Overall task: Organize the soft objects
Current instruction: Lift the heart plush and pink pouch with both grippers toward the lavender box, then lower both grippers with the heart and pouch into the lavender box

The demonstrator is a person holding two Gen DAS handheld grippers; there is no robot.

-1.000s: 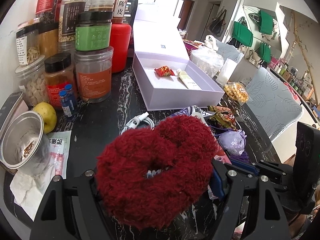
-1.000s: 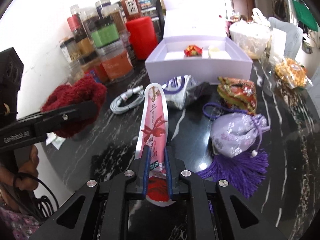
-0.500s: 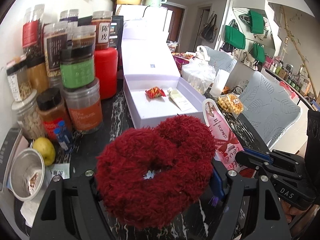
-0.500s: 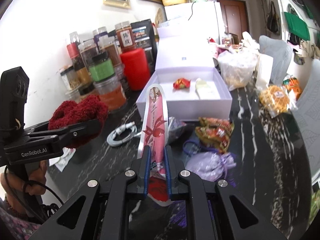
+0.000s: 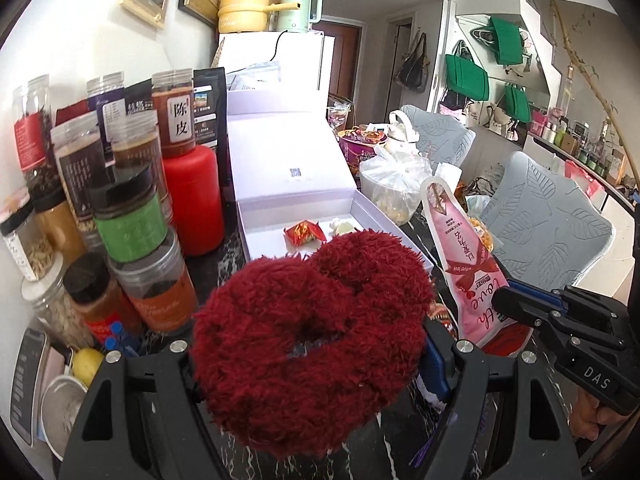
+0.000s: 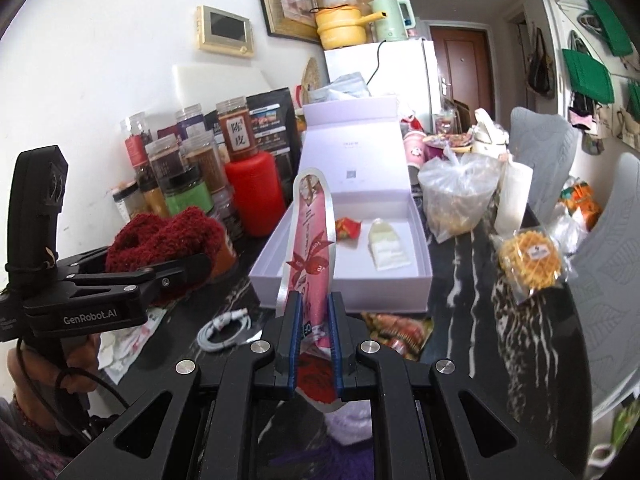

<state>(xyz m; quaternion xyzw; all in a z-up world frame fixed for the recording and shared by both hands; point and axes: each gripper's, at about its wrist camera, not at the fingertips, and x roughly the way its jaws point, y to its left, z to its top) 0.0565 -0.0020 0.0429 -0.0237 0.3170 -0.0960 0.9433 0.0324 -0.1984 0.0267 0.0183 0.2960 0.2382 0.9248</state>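
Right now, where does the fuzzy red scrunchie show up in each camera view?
Left wrist view: the fuzzy red scrunchie fills the lower centre, clamped in the left hand-held gripper.
Right wrist view: it sits at mid-left, in that gripper seen side-on.
Shared landmark: the open lavender box beyond it, with a red wrapped candy inside.

Fuzzy dark-red yarn scrunchie (image 5: 308, 340), rough and matt. Glossy pink foil sachet (image 6: 310, 248) with silver edge. Smooth matt lilac cardboard box (image 6: 352, 240). Polished black marble-look table (image 6: 472, 280), white veins. Clear plastic jars (image 5: 132, 208) at left.
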